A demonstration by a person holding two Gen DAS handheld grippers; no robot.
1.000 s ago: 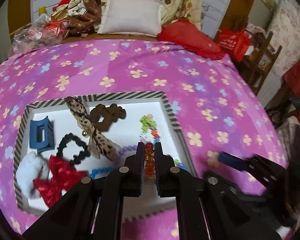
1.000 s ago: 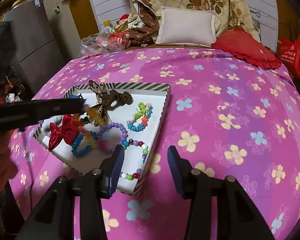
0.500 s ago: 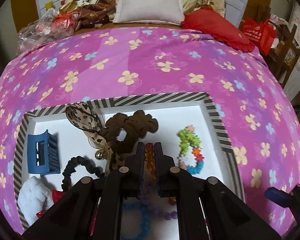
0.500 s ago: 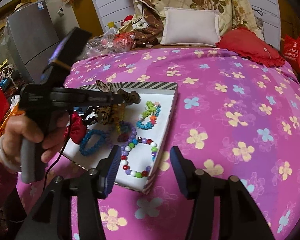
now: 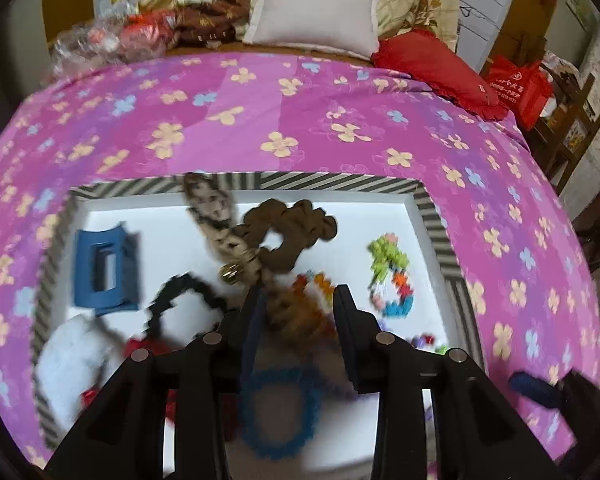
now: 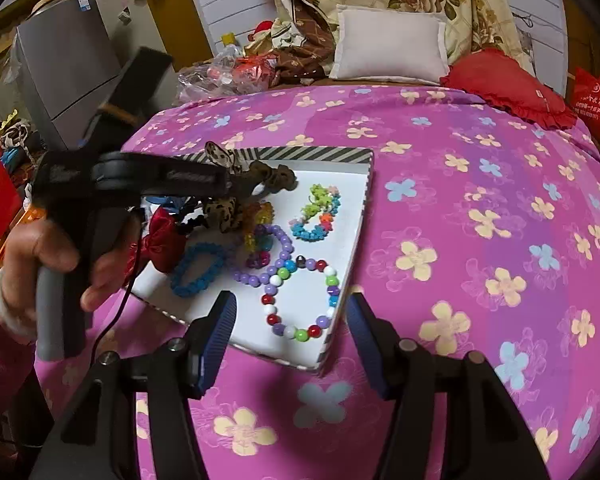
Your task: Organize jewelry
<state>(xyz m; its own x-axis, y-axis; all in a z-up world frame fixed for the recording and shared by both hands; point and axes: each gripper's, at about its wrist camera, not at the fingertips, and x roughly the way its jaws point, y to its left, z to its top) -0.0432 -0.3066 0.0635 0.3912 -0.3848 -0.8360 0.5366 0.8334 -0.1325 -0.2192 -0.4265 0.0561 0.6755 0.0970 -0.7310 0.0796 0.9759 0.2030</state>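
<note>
A white tray with a striped rim (image 5: 340, 180) (image 6: 320, 154) lies on the pink flowered bedspread. My left gripper (image 5: 298, 300) is open above it, with an orange bead bracelet (image 5: 316, 292) (image 6: 260, 216) lying loose between the jaws. In the tray are a blue bracelet (image 5: 278, 412) (image 6: 198, 268), a flower bead bracelet (image 5: 392, 276) (image 6: 318, 212), a brown scrunchie (image 5: 292, 228), a leopard bow (image 5: 216, 216), a blue claw clip (image 5: 104, 268). My right gripper (image 6: 292, 340) is open and empty over the tray's near corner, above a multicoloured bead bracelet (image 6: 300, 300). A purple bracelet (image 6: 264, 256) lies beside it.
A white pillow (image 5: 312, 16), a red cushion (image 5: 436, 68) and crumpled bags and cloth (image 5: 152, 32) sit at the head of the bed. A red bag (image 5: 520, 88) and wooden chair (image 5: 568, 128) stand off the right edge. A grey fridge (image 6: 68, 64) stands left.
My left gripper opened and let go of the orange bead bracelet, which now lies in the tray. The right gripper stayed open and moved slightly closer to the tray.
</note>
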